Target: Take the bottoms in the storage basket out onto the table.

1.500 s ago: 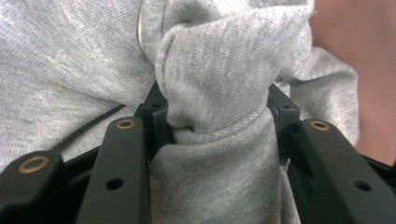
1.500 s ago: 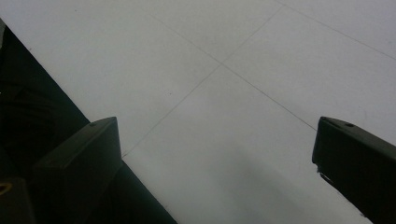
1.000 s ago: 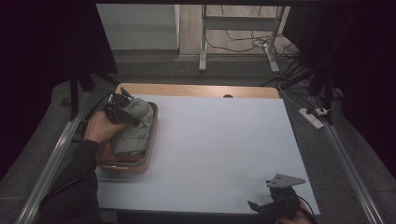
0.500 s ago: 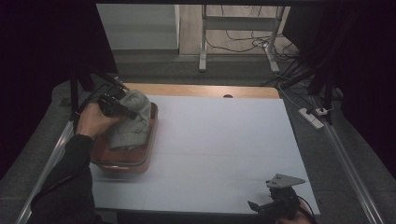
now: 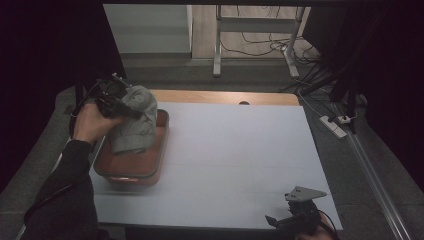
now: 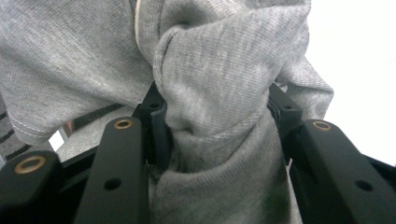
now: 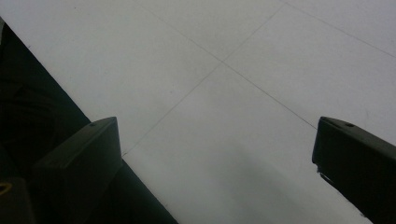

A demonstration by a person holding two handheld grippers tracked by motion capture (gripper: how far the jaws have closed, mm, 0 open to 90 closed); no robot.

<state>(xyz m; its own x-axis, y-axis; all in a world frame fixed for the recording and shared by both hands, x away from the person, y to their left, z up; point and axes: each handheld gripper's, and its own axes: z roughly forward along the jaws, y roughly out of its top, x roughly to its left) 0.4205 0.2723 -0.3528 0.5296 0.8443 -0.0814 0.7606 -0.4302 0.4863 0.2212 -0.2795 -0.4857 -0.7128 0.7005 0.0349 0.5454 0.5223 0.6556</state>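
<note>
You are holding a bunched fold of the soft grey knitted cotton garment (image 6: 219,93) between the jaws of your left gripper (image 5: 117,102), and the jaws are clamping narrow on that thick pinch of cloth, with the pads pressing in from both sides in the left gripper view. The rest of the garment is hanging below the jaws and draping down into the shallow reddish-brown rectangular plastic tray (image 5: 150,167) that is sitting under them at the left side of the white-covered bench (image 5: 235,155). The main risk, as I judge it, is that you are gripping only one rolled fold: the loose weight trailing beneath the jaws is pulling on it, and a quick swing could be working the knit out from between the pads so the garment drops back or half over the tray rim. A second risk is that the hanging hem is dragging along the tray wall just below the jaws; if it is catching there, you could be tipping or sliding the light tray toward the bench edge. Your right gripper (image 5: 295,220) is waiting well apart, at the near right corner, with its jaws standing wide over bare bench and nothing between them, so it is giving no support to the dangling cloth. Beside the jaws a striped edge of fabric is peeking out; I cannot tell whether it belongs to the same garment.
</note>
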